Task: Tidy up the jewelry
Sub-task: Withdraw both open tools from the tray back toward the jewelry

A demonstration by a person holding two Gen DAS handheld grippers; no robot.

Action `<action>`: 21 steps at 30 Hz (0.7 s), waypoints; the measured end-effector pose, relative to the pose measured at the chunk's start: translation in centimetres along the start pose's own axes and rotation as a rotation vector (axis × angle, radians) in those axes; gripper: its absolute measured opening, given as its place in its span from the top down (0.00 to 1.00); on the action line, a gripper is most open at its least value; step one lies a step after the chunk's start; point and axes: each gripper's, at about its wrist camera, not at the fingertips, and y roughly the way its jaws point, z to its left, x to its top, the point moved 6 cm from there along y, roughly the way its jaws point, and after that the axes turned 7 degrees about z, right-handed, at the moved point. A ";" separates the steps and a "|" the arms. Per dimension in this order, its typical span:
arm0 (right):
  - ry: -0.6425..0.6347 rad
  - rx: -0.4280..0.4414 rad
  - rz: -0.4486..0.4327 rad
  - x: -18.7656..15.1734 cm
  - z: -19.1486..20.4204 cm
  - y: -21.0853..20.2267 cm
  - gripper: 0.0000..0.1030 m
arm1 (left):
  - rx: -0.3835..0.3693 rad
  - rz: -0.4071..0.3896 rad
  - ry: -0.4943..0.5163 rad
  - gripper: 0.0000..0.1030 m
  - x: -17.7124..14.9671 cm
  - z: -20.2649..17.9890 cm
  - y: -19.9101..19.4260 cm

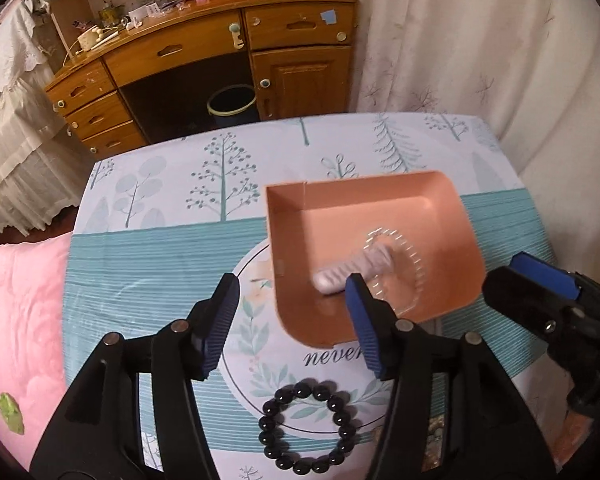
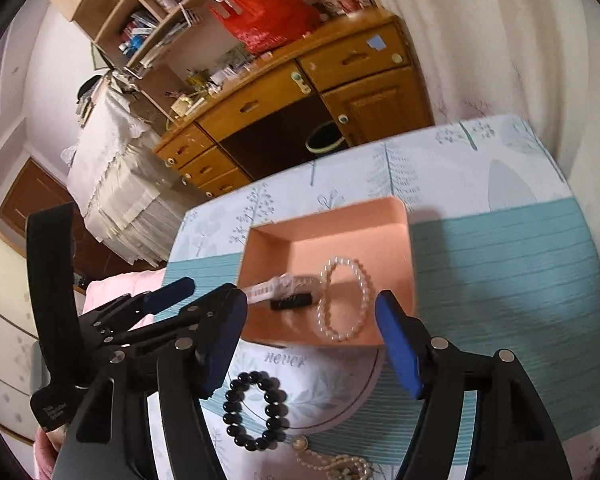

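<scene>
A pink tray (image 1: 288, 208) (image 2: 268, 240) sits on the patterned tablecloth. In it lie a clear bead bracelet (image 1: 414, 264) (image 2: 360, 280) and a white tagged item (image 1: 340, 276) (image 2: 268, 290) with a small black piece (image 2: 292, 302). A black bead bracelet (image 1: 306, 426) (image 2: 256, 414) lies on the cloth in front of the tray. A pearl necklace (image 2: 332, 464) lies nearer still. My left gripper (image 1: 296, 320) is open and empty above the tray's near left corner. My right gripper (image 2: 312, 340) is open and empty over the tray's near edge; it also shows in the left wrist view (image 1: 540, 280).
The table (image 1: 160, 248) carries a blue and white tree-print cloth. A pink quilt (image 1: 16, 320) lies to its left. A wooden desk (image 1: 204, 52) with a bin (image 1: 232, 104) under it stands beyond. A curtain (image 1: 480, 40) hangs at the right.
</scene>
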 end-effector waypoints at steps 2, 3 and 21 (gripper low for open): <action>0.028 0.010 0.018 -0.9 -0.4 0.6 0.34 | 0.009 0.009 0.013 0.49 -0.8 0.2 0.4; 0.039 0.011 0.022 -1.8 -0.3 1.0 0.35 | 0.012 0.008 0.020 0.49 -1.4 0.3 0.4; 0.353 -0.137 0.099 -20.4 -2.9 0.8 0.34 | 0.007 0.223 0.158 0.49 -15.9 2.9 2.3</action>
